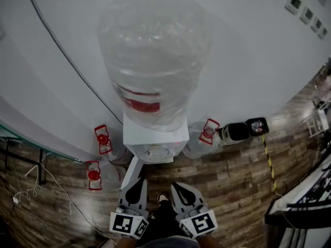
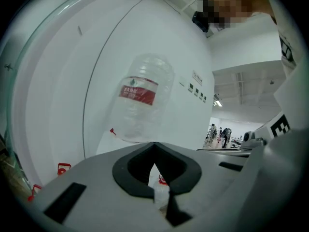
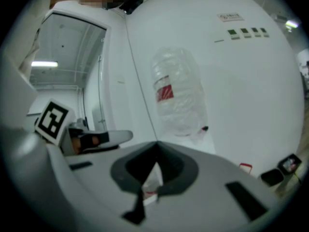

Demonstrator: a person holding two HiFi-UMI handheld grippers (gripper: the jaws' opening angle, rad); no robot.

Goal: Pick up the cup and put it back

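My left gripper (image 1: 136, 189) and right gripper (image 1: 182, 191) are side by side over the wood-plank floor (image 1: 232, 174), both clenched on nothing. Just beyond stands the white water dispenser (image 1: 155, 136) with its clear bottle (image 1: 152, 61), against the white wall (image 1: 248, 50). I can't make out the cup.

White wall (image 1: 258, 61), dark wood-plank floor (image 1: 238, 174), thin black cable (image 1: 58, 39) down wall

No legible text; bottle label (image 2: 138, 91) unreadable
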